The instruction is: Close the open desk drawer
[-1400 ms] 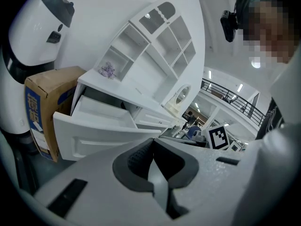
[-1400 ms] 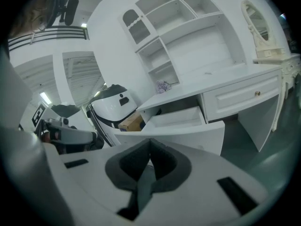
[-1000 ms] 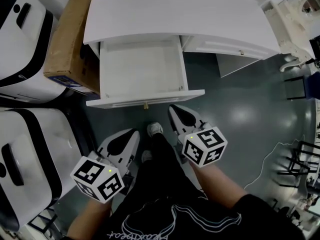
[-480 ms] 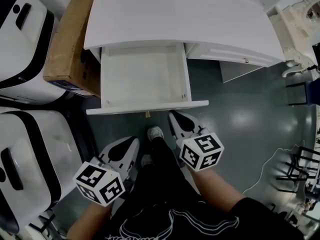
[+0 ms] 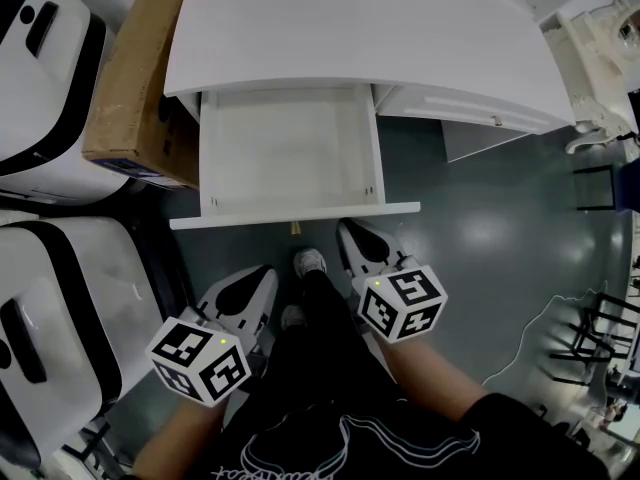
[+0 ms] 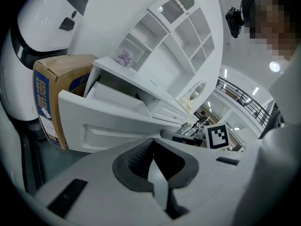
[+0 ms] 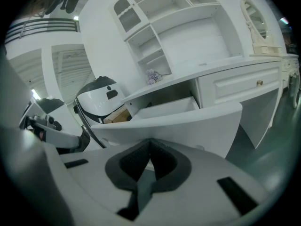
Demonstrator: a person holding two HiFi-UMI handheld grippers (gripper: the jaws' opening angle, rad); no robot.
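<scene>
Tools, two, white-shelled with dark pads: left tool (image 5: 258,280) and right tool (image 5: 355,236). On each the jaws are pressed together on nothing. Both hang just short of the drawer's face without touching it.

Item: white painted wooden desk drawer (image 5: 290,158), pulled well out from the left bay under the white worktop (image 5: 350,28). It is a shallow box with a flat base and nothing inside. The moulded front panel (image 6: 108,131) carries a small brass-coloured knob (image 5: 294,229) at its middle, facing me.

Handling, by my judgement: rigid, light while it holds nothing, and likely to slide home under one even push. The painted face looks slick. I would set the closed tips flat against the panel near the knob, centred, so the box does not skew sideways.

Beyond, left of the worktop: brown cardboard box (image 5: 130,78).
</scene>
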